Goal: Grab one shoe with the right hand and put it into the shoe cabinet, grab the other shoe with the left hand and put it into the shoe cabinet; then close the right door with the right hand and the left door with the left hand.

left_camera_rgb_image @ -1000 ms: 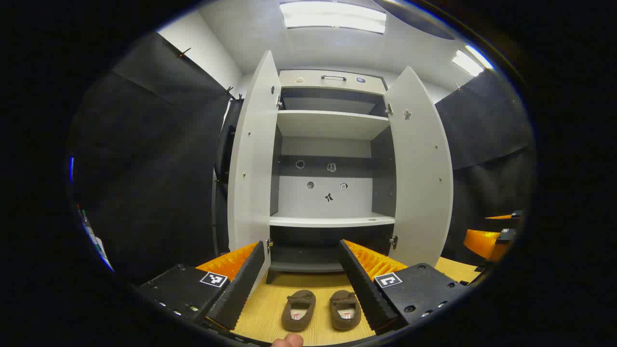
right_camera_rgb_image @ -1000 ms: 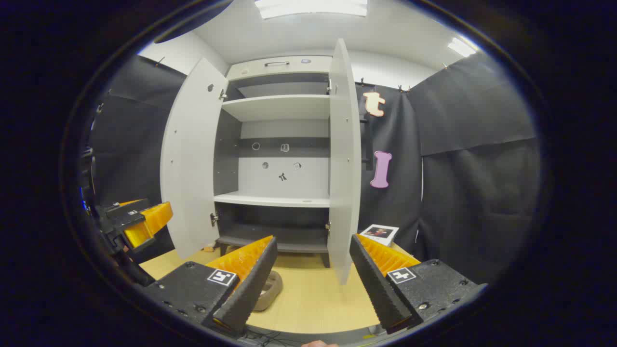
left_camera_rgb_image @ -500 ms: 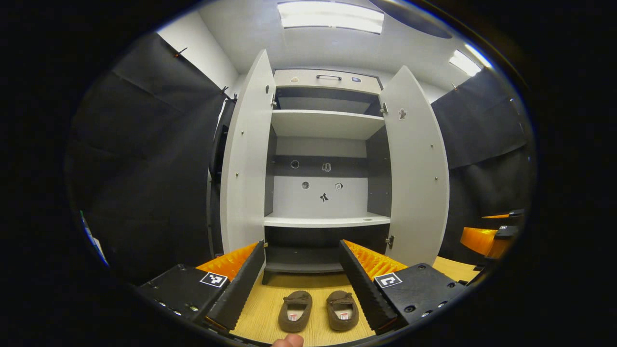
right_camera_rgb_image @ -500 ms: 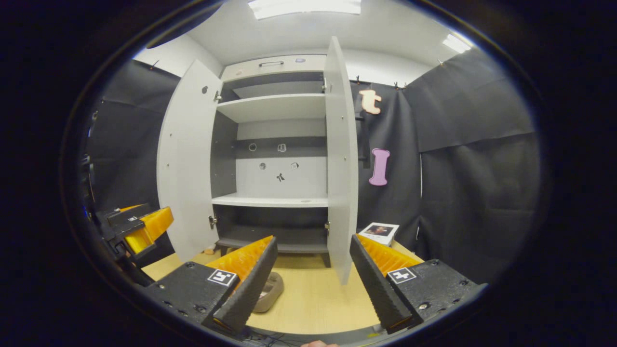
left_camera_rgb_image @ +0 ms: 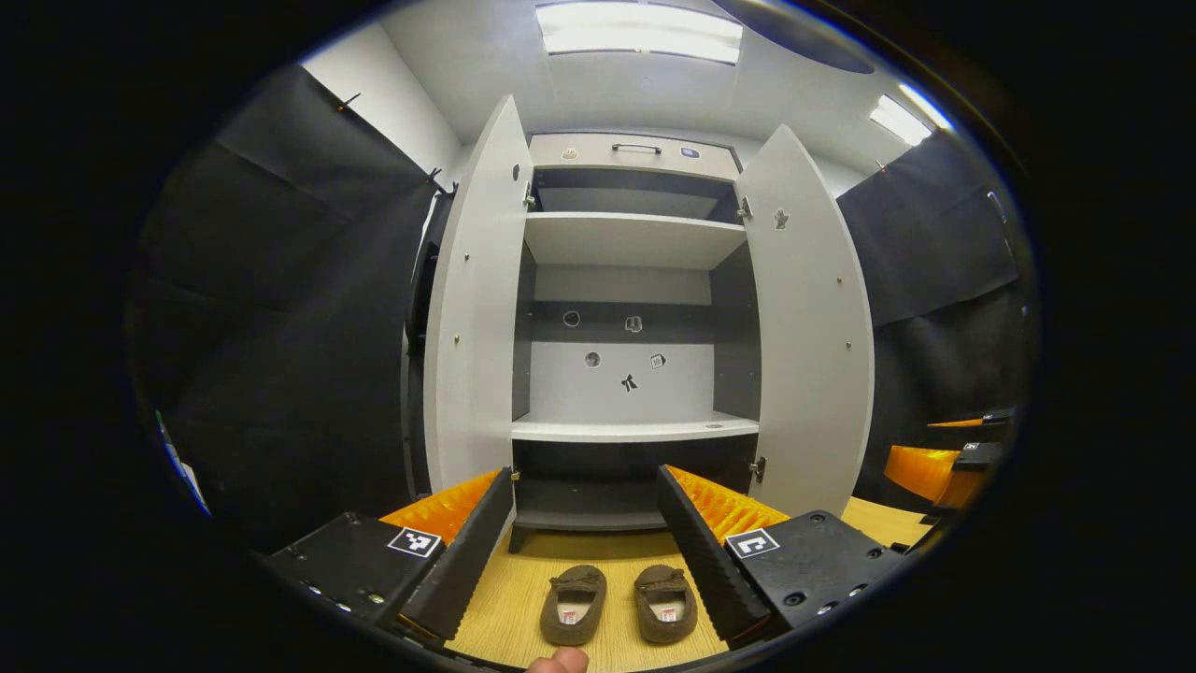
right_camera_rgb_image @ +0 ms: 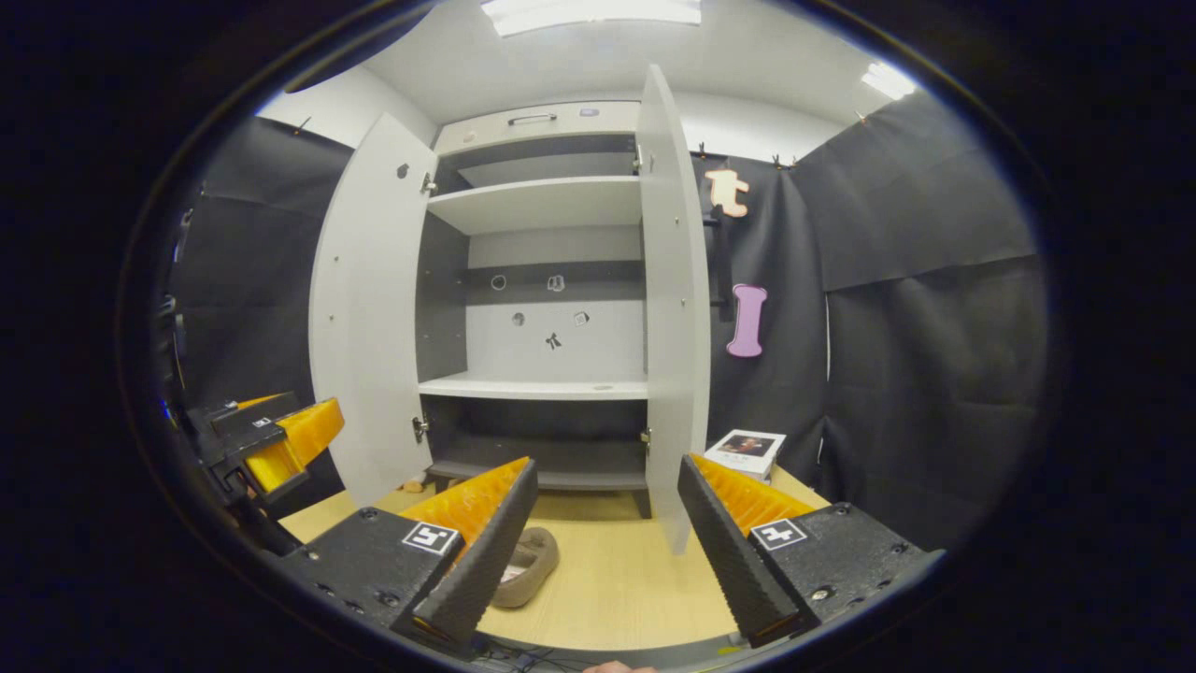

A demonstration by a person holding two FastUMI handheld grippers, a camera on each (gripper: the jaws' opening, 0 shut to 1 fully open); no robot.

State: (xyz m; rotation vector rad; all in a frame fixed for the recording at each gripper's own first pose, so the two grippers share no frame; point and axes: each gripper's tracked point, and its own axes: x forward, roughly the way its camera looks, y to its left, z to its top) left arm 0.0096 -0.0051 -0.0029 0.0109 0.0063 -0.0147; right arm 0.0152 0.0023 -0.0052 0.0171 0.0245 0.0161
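Two brown slippers, the left shoe (left_camera_rgb_image: 573, 605) and the right shoe (left_camera_rgb_image: 664, 603), lie side by side on the wooden floor (left_camera_rgb_image: 509, 608) in front of the shoe cabinet (left_camera_rgb_image: 635, 428). Both white doors, the left door (left_camera_rgb_image: 472, 308) and the right door (left_camera_rgb_image: 811, 318), stand wide open. In the left gripper view my left gripper (left_camera_rgb_image: 584, 551) is open above the shoes, fingers apart around them without touching. In the right gripper view my right gripper (right_camera_rgb_image: 607, 542) is open, with one shoe (right_camera_rgb_image: 531, 577) partly hidden behind its left finger. The left gripper (right_camera_rgb_image: 271, 439) appears at that view's left edge.
In the right gripper view a small book (right_camera_rgb_image: 746, 449) lies on the floor right of the cabinet's right door (right_camera_rgb_image: 675, 299). Black cloth walls close in both sides. The cabinet has white shelves (left_camera_rgb_image: 635, 238); the lower dark compartment (left_camera_rgb_image: 589, 486) sits near floor level.
The right gripper view has shifted slightly, so the cabinet and shoe sit a little further right and the shoe shows more. The left gripper view has barely moved.
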